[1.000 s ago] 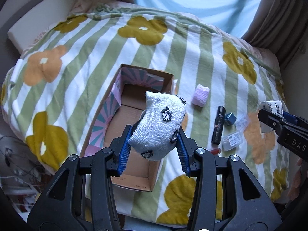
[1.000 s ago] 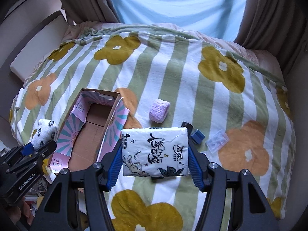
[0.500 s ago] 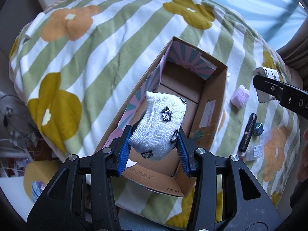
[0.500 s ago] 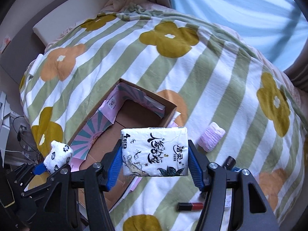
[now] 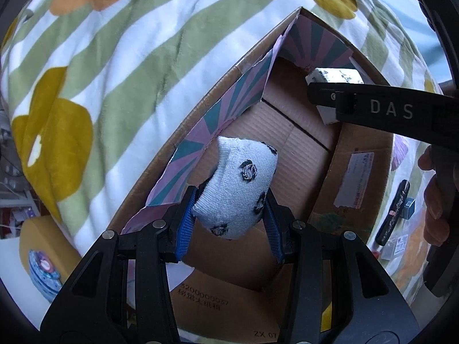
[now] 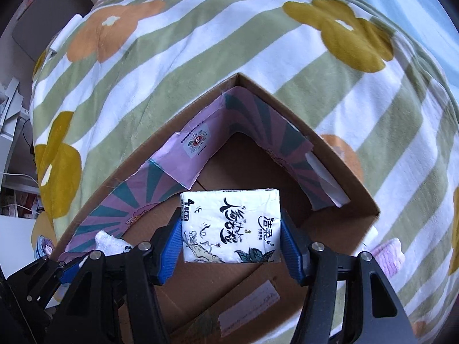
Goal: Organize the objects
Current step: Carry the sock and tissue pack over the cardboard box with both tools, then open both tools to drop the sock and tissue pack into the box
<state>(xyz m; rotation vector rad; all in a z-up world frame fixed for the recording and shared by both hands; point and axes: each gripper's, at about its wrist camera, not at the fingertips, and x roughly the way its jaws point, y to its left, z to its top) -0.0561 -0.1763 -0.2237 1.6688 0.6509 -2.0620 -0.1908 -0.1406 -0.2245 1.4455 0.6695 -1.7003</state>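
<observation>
Left tool (image 5: 229, 226) grips the sock (image 5: 238, 189), right tool (image 6: 231, 236) the tissues (image 6: 231, 225); sink both into the box (image 6: 338, 166), well apart, then release.

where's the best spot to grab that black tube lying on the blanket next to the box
Take the black tube across its narrow body near the middle, coming straight down from above. It lies flat on the blanket outside the cardboard box, long and slim, so the jaws should close across its width. A small blue cube sits close beside it.
</observation>
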